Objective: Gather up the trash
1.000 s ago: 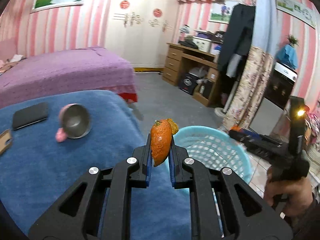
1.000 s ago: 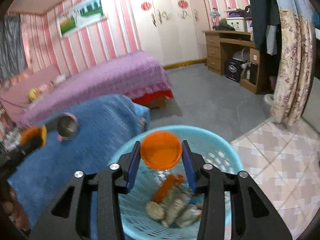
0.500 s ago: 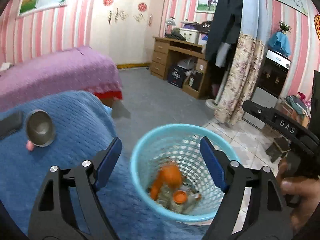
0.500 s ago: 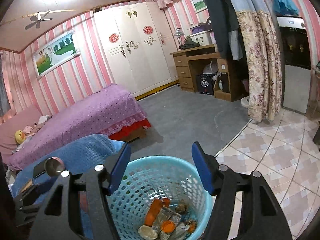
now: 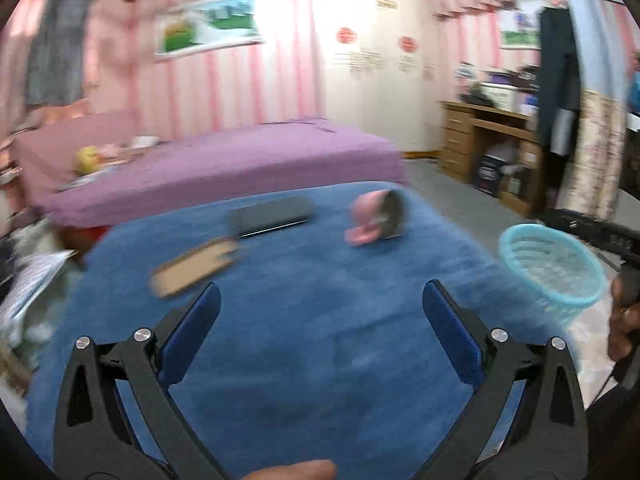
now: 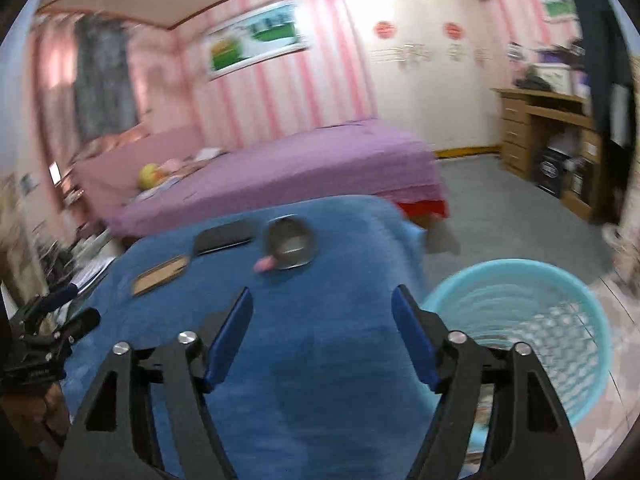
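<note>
The light blue mesh trash basket [image 5: 554, 270] stands on the floor at the right end of the blue-covered table [image 5: 304, 320]; in the right wrist view the basket [image 6: 560, 320] is near, at lower right. My left gripper [image 5: 320, 304] hovers over the blue cloth, its jaws opening wide with nothing between them. My right gripper [image 6: 322, 304] is over the table's right part, beside the basket, jaws opening and empty. Both views are motion-blurred, and the basket's contents are not discernible.
On the blue cloth lie a pink-handled metal cup [image 5: 380, 216] on its side, a black phone [image 5: 272, 214] and a tan flat case [image 5: 196, 268]. Behind stands a purple bed [image 5: 224, 164]; a wooden desk [image 5: 496, 148] is at right. A person's hand [image 5: 622, 316] holds the other gripper.
The left gripper released the orange peel and the right released the orange lid into the basket. Both grippers opened and swung left from the basket toward the blue table.
</note>
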`<state>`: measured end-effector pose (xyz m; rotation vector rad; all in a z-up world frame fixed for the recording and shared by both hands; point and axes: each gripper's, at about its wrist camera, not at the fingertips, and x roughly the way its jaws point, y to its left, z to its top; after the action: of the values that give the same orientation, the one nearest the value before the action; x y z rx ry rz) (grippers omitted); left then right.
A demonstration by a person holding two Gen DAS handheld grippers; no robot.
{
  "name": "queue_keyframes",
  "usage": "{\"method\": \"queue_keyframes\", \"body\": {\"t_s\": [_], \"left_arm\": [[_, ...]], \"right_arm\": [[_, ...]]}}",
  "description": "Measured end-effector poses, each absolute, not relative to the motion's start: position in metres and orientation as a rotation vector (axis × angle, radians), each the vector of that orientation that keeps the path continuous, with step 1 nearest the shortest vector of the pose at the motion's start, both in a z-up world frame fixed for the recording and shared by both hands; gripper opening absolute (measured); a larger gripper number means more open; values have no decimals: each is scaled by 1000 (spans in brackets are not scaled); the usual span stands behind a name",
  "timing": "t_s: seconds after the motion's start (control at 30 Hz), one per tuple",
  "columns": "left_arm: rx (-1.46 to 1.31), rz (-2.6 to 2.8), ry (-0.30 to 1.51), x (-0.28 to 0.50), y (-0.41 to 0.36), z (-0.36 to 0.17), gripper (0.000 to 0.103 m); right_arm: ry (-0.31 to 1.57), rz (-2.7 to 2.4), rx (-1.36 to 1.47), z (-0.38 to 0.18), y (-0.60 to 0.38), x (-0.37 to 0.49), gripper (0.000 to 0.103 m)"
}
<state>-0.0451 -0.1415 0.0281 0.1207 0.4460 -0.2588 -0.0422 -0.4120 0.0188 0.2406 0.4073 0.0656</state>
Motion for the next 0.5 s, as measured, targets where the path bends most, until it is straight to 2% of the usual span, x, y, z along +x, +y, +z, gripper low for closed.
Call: {"method": "queue_keyframes", "body": {"t_s": [0.1, 0.33, 0.5], "left_arm": [[57, -162, 443, -59, -88, 20, 98], [103, -37, 406, -61, -38, 19, 98], [31, -74, 394, -57, -12, 20, 98]], "right_arm": [[412, 83, 194, 14, -366, -38, 83], [389, 90, 91, 14, -289, -33, 86], [396, 87, 66, 11, -274, -24, 88]]}}
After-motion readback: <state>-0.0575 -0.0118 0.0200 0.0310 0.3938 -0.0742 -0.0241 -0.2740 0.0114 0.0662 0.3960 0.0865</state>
